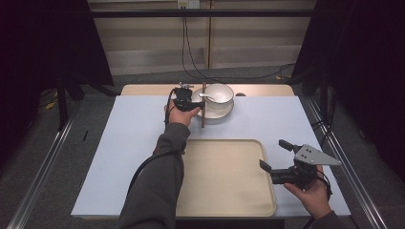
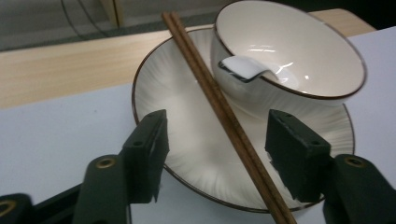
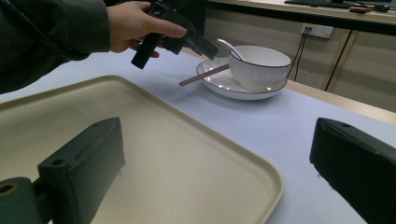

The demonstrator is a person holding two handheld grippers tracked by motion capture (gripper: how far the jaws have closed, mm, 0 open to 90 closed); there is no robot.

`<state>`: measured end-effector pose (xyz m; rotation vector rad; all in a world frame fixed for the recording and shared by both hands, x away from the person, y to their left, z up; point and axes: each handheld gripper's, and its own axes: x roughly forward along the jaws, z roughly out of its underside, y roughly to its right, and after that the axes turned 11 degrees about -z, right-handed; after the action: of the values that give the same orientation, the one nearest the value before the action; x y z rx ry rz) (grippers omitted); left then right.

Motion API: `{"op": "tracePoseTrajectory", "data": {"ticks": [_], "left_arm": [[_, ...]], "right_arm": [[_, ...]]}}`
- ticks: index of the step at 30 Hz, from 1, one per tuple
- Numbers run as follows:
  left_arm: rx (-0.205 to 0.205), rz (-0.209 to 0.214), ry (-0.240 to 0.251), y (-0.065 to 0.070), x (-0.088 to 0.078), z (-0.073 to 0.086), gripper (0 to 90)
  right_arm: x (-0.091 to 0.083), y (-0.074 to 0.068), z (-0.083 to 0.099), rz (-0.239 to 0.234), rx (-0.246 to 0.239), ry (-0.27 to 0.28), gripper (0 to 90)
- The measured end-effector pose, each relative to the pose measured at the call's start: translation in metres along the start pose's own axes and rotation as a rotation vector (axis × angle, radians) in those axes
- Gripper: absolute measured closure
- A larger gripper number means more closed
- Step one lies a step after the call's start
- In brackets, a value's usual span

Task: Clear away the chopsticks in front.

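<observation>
A white bowl (image 1: 218, 92) with a white spoon (image 1: 205, 95) in it stands on a white plate (image 1: 217, 112) at the table's far middle. A pair of brown chopsticks (image 1: 203, 112) lies across the plate's left side, its near end sticking out over the table. My left gripper (image 2: 217, 142) hangs low over the plate (image 2: 187, 140), one jaw on each side of the chopsticks (image 2: 219, 102); neither pad touches them. My right gripper (image 1: 273, 153) stands open over the right edge of a beige tray (image 1: 224, 176), nothing between its jaws.
The light blue table top (image 1: 138, 129) runs wide around the tray and the plate. A strip of bare wood (image 1: 143, 89) borders its far edge. Dark curtains and metal rails flank the table on both sides.
</observation>
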<state>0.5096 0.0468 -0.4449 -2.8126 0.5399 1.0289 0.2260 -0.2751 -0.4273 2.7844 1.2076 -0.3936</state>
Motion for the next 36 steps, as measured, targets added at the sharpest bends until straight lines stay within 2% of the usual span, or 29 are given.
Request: {"op": "tracePoseTrajectory", "data": {"ticks": [4,6,10,13,14,20,24,25,27,31,34,36], "left_arm": [[0.001,0.004,-0.008,0.002,0.007,-0.004,49.9],[-0.006,-0.009,-0.021,0.003,0.011,-0.003,51.2],[-0.028,0.002,-0.030,0.005,0.017,-0.001,54.4],[-0.029,0.003,-0.032,0.007,0.019,-0.001,55.7],[-0.040,0.001,-0.035,0.009,0.020,-0.001,58.5],[-0.042,-0.011,-0.059,0.007,0.020,-0.001,62.7],[-0.063,-0.022,-0.062,0.007,0.021,0.000,68.2],[-0.064,-0.016,-0.073,0.006,0.020,0.000,73.3],[-0.081,-0.026,-0.078,0.006,0.022,0.001,74.4],[-0.085,-0.043,-0.098,0.004,0.024,0.002,75.0],[-0.077,-0.044,-0.113,0.004,0.024,0.002,79.6],[-0.097,-0.053,-0.113,0.003,0.024,0.003,82.2]], "right_arm": [[-0.001,0.000,0.000,-0.003,0.004,0.001,2.5],[-0.001,0.000,0.000,-0.003,0.000,0.005,2.5],[-0.002,0.001,0.000,-0.005,0.002,0.003,2.5],[-0.002,0.001,0.000,-0.008,0.003,0.006,2.5],[-0.002,0.001,0.000,-0.009,0.001,0.007,2.5],[-0.002,0.001,0.000,0.000,0.009,0.008,2.5],[-0.002,0.001,0.000,-0.004,0.001,0.007,2.5],[-0.002,0.001,0.000,-0.008,0.001,0.006,2.5],[-0.002,0.001,0.000,-0.011,0.001,0.006,2.5],[-0.002,0.001,0.000,-0.001,0.010,0.005,2.5],[-0.003,0.001,0.000,-0.001,0.006,0.004,2.5],[-0.002,0.001,0.000,0.000,0.009,0.005,2.5]]}}
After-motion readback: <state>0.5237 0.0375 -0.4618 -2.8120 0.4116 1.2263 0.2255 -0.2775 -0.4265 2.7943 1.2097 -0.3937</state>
